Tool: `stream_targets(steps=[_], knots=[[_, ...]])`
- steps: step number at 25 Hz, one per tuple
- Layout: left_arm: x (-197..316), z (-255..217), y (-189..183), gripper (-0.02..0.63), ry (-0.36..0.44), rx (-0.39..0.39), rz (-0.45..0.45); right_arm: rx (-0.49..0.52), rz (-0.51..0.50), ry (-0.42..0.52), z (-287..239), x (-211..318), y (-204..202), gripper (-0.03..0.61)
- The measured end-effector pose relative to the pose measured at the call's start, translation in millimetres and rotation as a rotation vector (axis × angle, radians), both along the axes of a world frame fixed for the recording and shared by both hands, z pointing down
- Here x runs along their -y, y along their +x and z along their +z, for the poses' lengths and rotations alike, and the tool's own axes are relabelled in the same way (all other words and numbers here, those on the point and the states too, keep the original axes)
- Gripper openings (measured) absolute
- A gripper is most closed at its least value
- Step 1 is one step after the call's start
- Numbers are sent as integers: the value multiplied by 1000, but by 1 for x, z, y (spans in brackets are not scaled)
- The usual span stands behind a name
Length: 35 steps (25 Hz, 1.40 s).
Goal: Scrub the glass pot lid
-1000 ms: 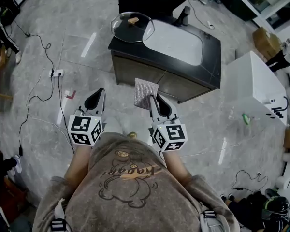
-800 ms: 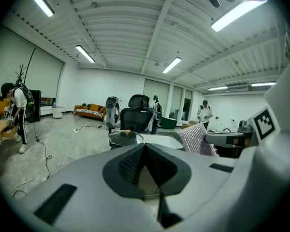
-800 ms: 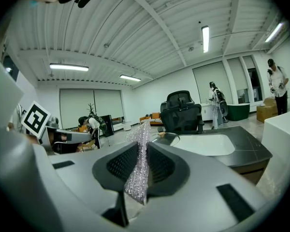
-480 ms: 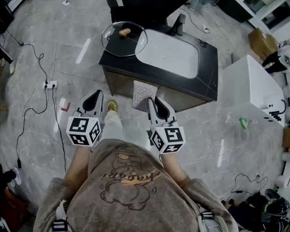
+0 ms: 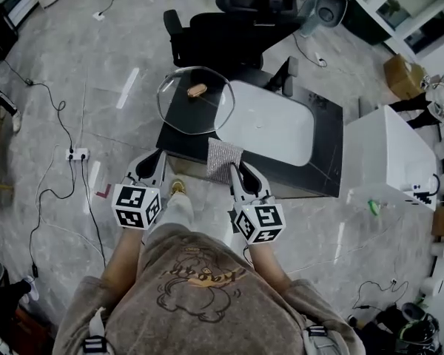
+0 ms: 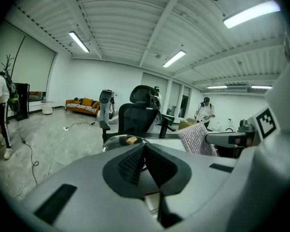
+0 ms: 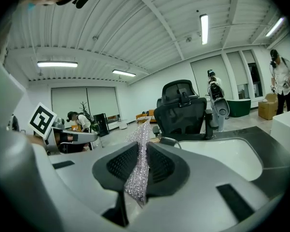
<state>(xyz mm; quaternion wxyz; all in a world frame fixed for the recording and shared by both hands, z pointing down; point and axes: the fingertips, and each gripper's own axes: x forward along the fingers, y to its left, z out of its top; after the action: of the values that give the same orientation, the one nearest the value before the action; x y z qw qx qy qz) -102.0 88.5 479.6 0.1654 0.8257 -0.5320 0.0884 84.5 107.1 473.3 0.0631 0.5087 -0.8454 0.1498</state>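
Grippers: two in your hands, the left gripper [image 5: 151, 161] and the right gripper [image 5: 237, 171].
Lid: one [image 5: 195, 102] ahead of you.
Knob: one [image 5: 197, 90], on the lid.
Cloth: one [image 5: 223, 159].
Sink: one [image 5: 270, 124].
Chair: one [image 5: 237, 28].
Power strip: one [image 5: 75, 154], on the floor to your left.
Cabinet: one [image 5: 388, 154], white, to your right.

Bright, even light falls from ceiling strip lights [image 6: 78, 41]; their streaks glare on the glossy floor [image 5: 127, 87]. Both gripper views bend strongly toward dark rounded corners.
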Motion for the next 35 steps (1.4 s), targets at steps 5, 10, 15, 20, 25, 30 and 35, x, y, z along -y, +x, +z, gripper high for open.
stream_targets(steps=[5, 10, 15, 20, 25, 30, 35], knots=[[68, -4, -18, 18, -14, 10, 35, -17, 11, -14, -7, 60, -17, 80], [116, -5, -24, 18, -33, 5, 101, -26, 67, -24, -12, 101, -23, 80], [151, -11, -12, 134, -6, -11, 147, -24, 115, -36, -12, 129, -14, 80], [174, -4, 6, 196, -21, 2, 202, -19, 136, -52, -7, 149, -1, 80], [197, 15, 20, 195, -55, 56, 242, -23, 128, -65, -1, 172, 9, 80], [226, 64, 43, 195, -118, 212, 345, -22, 133, -66, 2, 188, 21, 80], [254, 115, 66, 196, -150, 402, 432, -20, 141, -81, 7, 195, 32, 80]])
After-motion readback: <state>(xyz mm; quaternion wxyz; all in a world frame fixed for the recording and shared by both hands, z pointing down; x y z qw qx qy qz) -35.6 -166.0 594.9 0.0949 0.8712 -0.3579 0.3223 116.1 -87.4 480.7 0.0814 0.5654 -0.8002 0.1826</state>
